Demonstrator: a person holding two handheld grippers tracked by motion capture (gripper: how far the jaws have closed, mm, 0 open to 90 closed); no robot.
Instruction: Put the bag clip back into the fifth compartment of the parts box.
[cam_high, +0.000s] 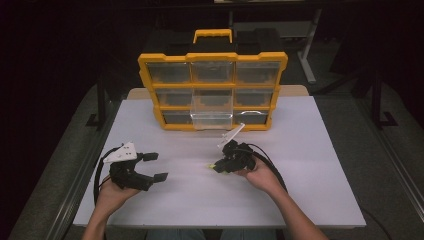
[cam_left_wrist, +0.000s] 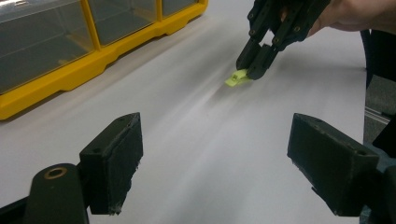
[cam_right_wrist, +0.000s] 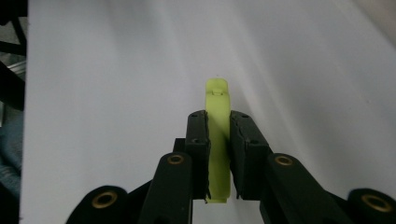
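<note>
Item: yellow-green clip (cam_right_wrist: 218, 140), low over the white table (cam_high: 310, 165) near its middle, clamped lengthwise in your right gripper (cam_high: 218, 166), one end poking past the jaws. Your left gripper (cam_high: 156, 166), near left, stands apart, holding nothing. Far side: yellow organizer (cam_high: 214, 57), its lower-middle clear drawer (cam_high: 212, 112) pulled out.

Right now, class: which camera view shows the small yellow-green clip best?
The right gripper view: the yellow-green clip sits close up, lengthwise between the right tongs, which are shut on it. The left gripper view shows just its tip poking out; the high view shows a tiny speck.
</note>
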